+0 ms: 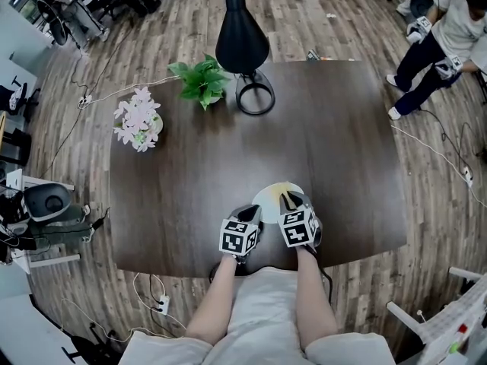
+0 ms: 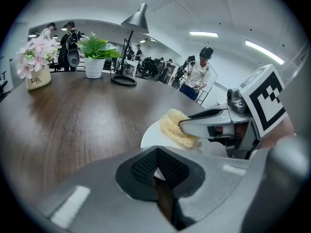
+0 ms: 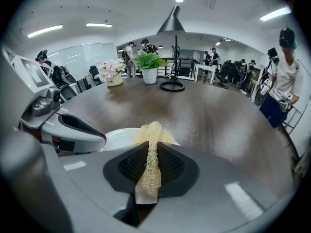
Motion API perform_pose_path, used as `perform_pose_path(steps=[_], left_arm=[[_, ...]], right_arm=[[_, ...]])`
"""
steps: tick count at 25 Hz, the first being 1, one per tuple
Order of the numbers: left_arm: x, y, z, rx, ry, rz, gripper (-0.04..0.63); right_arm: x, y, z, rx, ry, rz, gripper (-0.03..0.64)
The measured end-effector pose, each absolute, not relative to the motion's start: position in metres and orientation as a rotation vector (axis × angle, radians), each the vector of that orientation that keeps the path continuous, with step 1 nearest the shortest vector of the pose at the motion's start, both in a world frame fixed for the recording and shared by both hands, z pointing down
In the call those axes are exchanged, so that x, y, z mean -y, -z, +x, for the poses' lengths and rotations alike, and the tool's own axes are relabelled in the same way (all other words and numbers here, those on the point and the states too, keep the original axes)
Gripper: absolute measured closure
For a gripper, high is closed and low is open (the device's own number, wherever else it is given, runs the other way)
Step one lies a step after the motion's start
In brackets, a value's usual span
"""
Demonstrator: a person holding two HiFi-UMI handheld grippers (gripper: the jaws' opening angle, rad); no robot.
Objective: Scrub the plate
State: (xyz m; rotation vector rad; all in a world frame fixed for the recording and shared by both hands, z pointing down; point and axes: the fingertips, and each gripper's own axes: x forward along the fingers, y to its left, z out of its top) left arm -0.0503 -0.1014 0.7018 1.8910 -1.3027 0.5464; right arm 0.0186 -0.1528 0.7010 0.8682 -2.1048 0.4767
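A white plate (image 1: 266, 197) lies near the table's front edge, right in front of me. My left gripper (image 1: 250, 216) is shut on the plate's near rim; the left gripper view shows the rim (image 2: 154, 136) pinched between its black pads (image 2: 156, 154). My right gripper (image 1: 294, 202) is shut on a yellow fibrous scrubber (image 3: 151, 135), and the scrubber (image 2: 175, 127) rests on the plate's surface (image 3: 116, 136). The left gripper (image 3: 73, 127) appears at the left of the right gripper view.
At the table's far side stand a black lamp (image 1: 242, 29) with a ring base (image 1: 255, 97), a green potted plant (image 1: 201, 79) and a pot of pink flowers (image 1: 138, 120). People stand on the wooden floor at the far right (image 1: 445, 33). Dark tabletop (image 1: 319, 150) stretches beyond the plate.
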Motion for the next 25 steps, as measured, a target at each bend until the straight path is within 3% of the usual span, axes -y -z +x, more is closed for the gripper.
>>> perform_pose_path(steps=[25], left_arm=[[0.098,-0.703,-0.043,1.318,-0.484,1.892,0.595]], right_arm=[[0.158,-0.687,0.068,2.036,-0.434,1.024,0.546]])
